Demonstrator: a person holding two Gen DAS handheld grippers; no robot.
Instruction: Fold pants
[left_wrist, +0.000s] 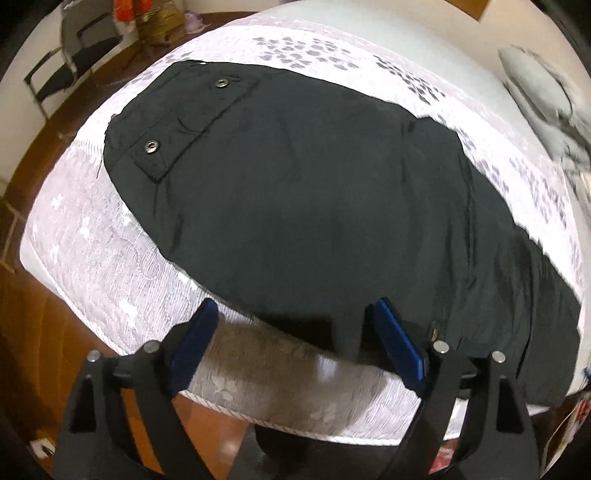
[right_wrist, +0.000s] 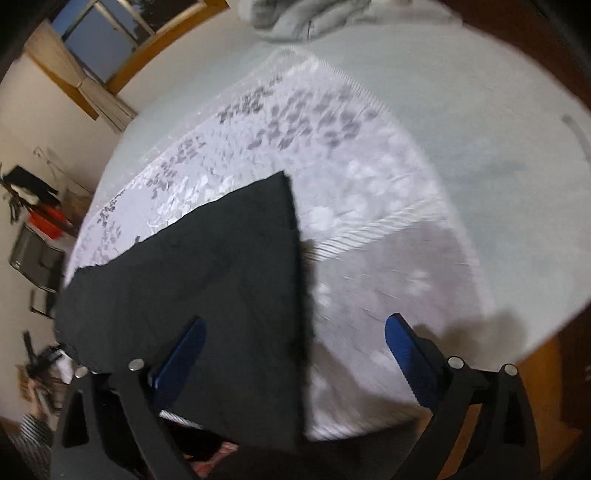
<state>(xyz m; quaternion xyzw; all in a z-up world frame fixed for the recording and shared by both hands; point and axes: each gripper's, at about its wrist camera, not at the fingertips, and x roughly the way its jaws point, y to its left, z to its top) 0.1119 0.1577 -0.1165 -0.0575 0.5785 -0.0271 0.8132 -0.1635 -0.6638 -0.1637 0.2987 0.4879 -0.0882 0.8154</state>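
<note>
Black pants (left_wrist: 314, 192) lie flat on a white patterned bedcover (left_wrist: 110, 258). A flap pocket with two metal snaps (left_wrist: 150, 145) is at the far left end. My left gripper (left_wrist: 291, 314) is open and empty, hovering over the pants' near edge; its fingers (left_wrist: 395, 339) have blue pads. In the right wrist view the pants' other end (right_wrist: 221, 280) shows with a straight edge. My right gripper (right_wrist: 295, 332) is open and empty, spread across that edge, the left pad over the cloth, the right pad (right_wrist: 410, 354) over the cover.
The bed's near edge (left_wrist: 280, 417) drops to a brown wooden floor (left_wrist: 40, 332). A grey crumpled blanket (left_wrist: 546, 107) lies at the far side (right_wrist: 314, 18). A chair (left_wrist: 74, 48) stands beyond the bed. Clutter and a window (right_wrist: 96, 40) are at the left.
</note>
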